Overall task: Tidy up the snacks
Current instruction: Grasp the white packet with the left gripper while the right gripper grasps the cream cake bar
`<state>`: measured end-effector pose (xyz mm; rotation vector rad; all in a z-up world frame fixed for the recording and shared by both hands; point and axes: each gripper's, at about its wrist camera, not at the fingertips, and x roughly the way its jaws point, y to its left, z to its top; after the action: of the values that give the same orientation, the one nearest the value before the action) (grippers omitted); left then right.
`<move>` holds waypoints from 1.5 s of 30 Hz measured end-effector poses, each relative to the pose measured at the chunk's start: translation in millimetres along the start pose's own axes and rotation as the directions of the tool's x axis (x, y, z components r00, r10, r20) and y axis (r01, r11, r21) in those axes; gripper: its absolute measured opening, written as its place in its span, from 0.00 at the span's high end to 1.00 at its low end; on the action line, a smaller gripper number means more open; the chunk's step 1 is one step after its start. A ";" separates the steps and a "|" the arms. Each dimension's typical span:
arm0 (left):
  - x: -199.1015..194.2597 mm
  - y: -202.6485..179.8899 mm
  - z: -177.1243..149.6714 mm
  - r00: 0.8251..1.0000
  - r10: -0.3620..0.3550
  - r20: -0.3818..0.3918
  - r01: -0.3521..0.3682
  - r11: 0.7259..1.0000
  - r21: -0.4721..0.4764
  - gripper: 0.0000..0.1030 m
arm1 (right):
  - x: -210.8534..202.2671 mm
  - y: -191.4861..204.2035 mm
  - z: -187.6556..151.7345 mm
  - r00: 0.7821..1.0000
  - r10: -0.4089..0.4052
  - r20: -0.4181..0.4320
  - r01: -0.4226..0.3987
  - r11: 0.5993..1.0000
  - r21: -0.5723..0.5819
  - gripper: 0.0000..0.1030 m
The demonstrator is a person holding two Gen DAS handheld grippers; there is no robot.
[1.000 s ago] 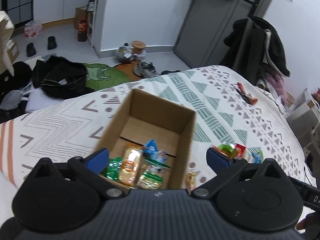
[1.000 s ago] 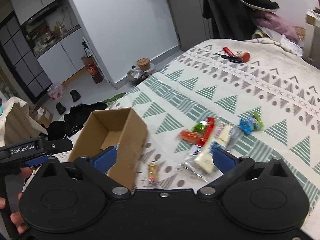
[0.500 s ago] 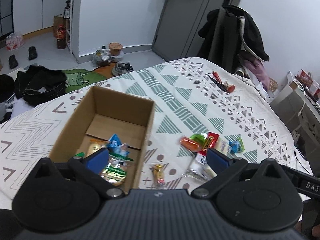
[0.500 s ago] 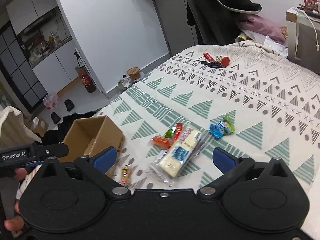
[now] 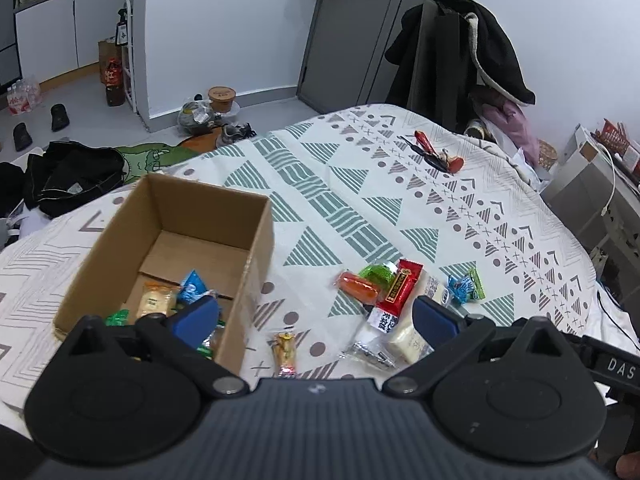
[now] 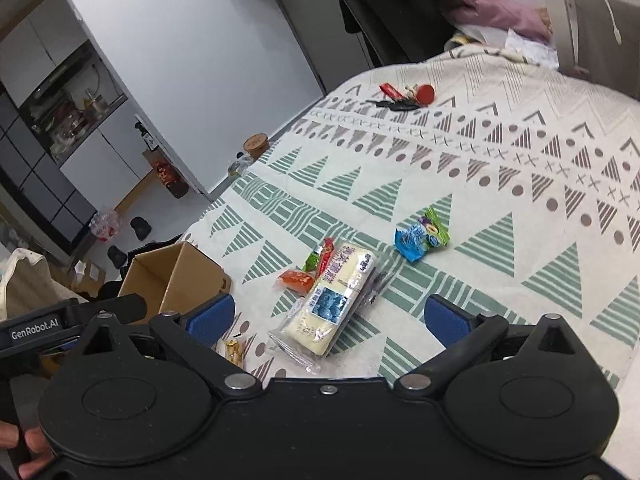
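An open cardboard box stands on the patterned bedspread and holds several snack packets. To its right lie loose snacks: a small yellow packet, an orange packet, a green packet, a red bar, a long white packet and a blue-green packet. My left gripper is open and empty, above the box's right wall and the yellow packet. My right gripper is open and empty, over the near end of the white packet. The box also shows in the right wrist view.
Keys with red tags lie far back on the bed. A coat hangs beyond the bed, and white furniture stands at the right. Clothes, shoes and bottles lie on the floor to the left.
Both grippers have swung to the right, away from the box and toward the loose snacks. The right gripper has come closer to the white packet. Both stay open and empty.
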<state>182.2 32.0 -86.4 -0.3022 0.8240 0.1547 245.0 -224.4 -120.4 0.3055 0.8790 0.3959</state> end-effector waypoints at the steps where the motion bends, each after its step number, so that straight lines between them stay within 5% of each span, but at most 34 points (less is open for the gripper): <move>1: 3.6 -2.1 -0.7 1.000 -0.010 -0.004 0.010 1.000 -0.001 0.01 | 3.1 -1.6 0.2 1.000 0.002 -0.008 -0.002 1.000 0.008 0.04; 16: 83.8 -23.4 -9.6 0.989 -0.051 -0.136 0.057 0.998 0.037 0.29 | 49.3 -14.1 6.5 0.992 0.042 -0.115 -0.032 0.996 0.087 0.13; 23: 117.6 -25.0 -12.3 0.979 -0.063 -0.192 0.072 0.997 0.039 0.31 | 74.4 -28.5 9.9 0.987 0.035 -0.155 -0.013 0.990 0.141 0.22; 34: 152.9 -36.3 -23.3 0.948 -0.103 -0.300 0.128 0.990 0.065 0.31 | 106.5 -37.7 9.7 0.976 0.054 -0.210 -0.022 0.988 0.152 0.23; 41: 167.0 -56.7 -35.5 0.942 -0.075 -0.327 0.130 0.980 0.152 0.29 | 117.3 -56.6 2.2 0.961 0.063 -0.270 -0.012 0.982 0.187 0.63; 45: 169.3 -60.9 -37.8 0.950 -0.052 -0.307 0.107 0.981 0.164 0.28 | 114.4 -62.8 1.5 0.963 0.073 -0.261 -0.020 0.979 0.202 0.66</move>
<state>284.8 -34.7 -223.6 -0.1909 1.1199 -0.0444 324.9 -228.1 -223.6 0.4645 1.1813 0.4000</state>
